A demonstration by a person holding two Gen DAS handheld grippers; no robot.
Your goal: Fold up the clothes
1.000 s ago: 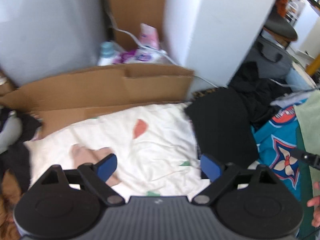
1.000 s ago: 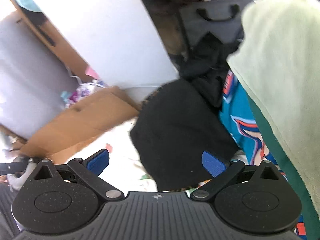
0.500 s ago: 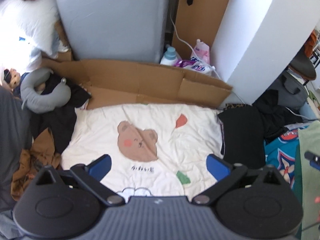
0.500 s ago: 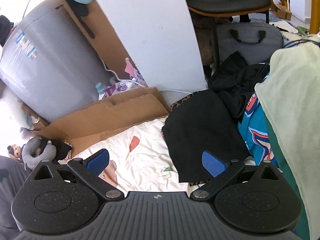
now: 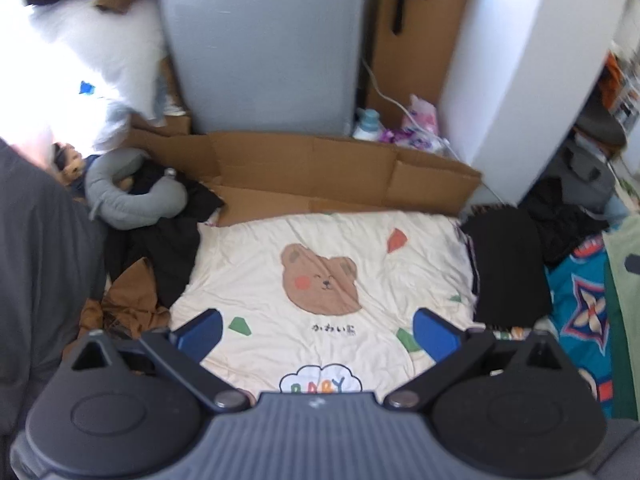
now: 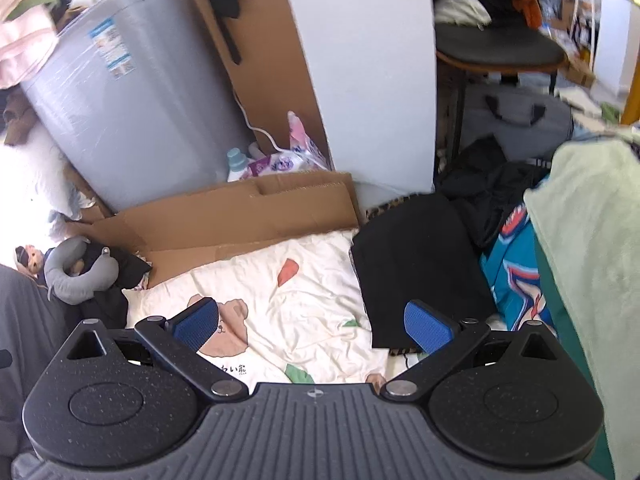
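Note:
A cream blanket with a brown bear print [image 5: 320, 276] lies spread flat; it also shows in the right wrist view [image 6: 288, 300]. A folded black garment [image 5: 508, 264] lies on its right edge, also in the right wrist view [image 6: 416, 264]. A teal patterned cloth [image 5: 580, 312] and a pale green cloth [image 6: 592, 240] lie further right. My left gripper [image 5: 318, 332] is open and empty, high above the blanket. My right gripper [image 6: 314, 324] is open and empty, above the blanket and black garment.
Flattened cardboard [image 5: 320, 172] lies behind the blanket, before a grey wrapped appliance [image 5: 260, 48] and a white pillar [image 5: 520, 72]. A grey neck pillow [image 5: 132, 196] and dark and brown clothes [image 5: 132, 280] are at left. A chair [image 6: 496, 48] and grey bag [image 6: 516, 116] stand at right.
Both grippers have risen and pulled back from the blanket, so more of the room shows. Both stay open and empty.

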